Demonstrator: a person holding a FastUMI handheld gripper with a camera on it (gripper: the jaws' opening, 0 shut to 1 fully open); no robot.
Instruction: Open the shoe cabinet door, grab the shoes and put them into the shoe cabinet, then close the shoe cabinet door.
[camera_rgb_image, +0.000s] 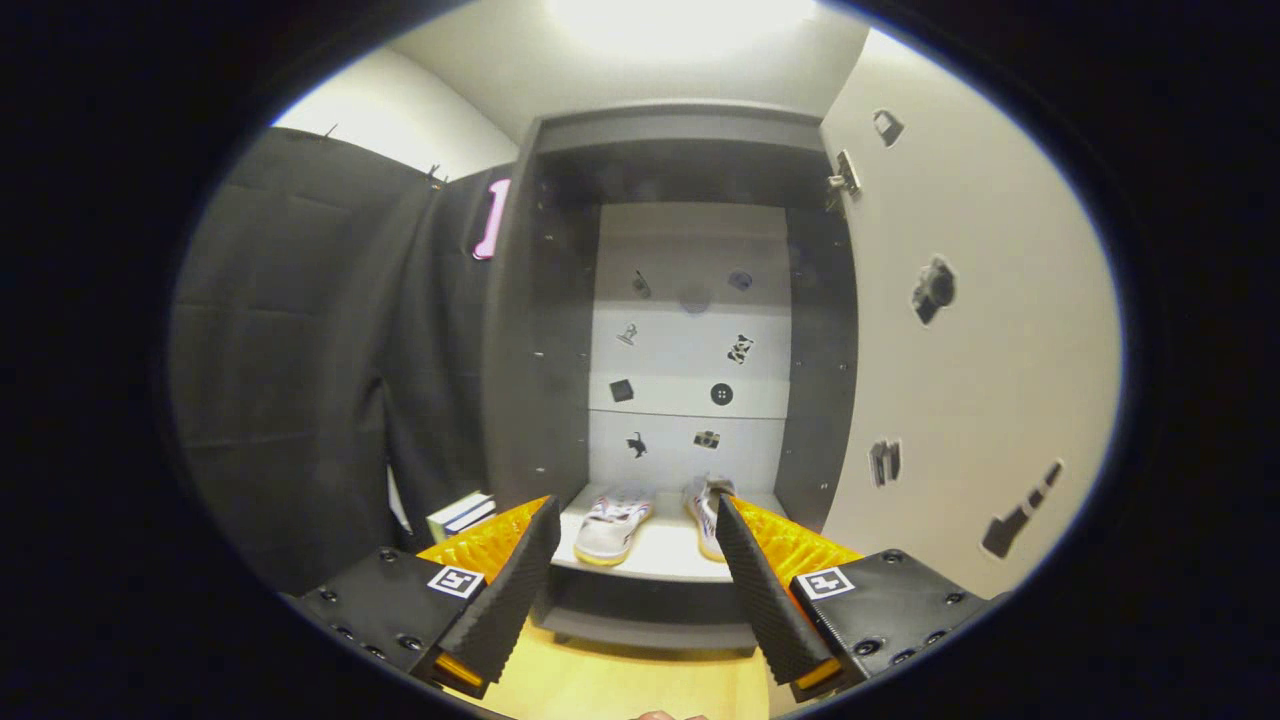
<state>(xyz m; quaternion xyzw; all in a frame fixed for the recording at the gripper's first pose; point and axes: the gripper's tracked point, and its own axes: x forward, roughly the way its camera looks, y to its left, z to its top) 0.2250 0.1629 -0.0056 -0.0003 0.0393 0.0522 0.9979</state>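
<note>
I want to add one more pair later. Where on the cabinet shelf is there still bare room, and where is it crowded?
The open claw holds nothing. On the shelf, the two shoes stand toward the back panel. Bare patches: the front strip between the shoes and the shelf edge, and the narrow gap between the shoes. Above the shoes the cabinet is open, as is the door.

- claw (635, 535) is wide open, nothing b/w the fingers, not touching anything
- both fingers (510, 600) point fwd and up a bit, tips splayed apart, roughly level w/ each other
- inner faces = black ribbed pads, outer sides orange ribbed
- each finger sits on a black block w/ a square marker tag on top, bolts along the edge
- tiny bit of a fingertip (person's hand (668, 715)) peeks in just under the claw, can't tell more
</note>
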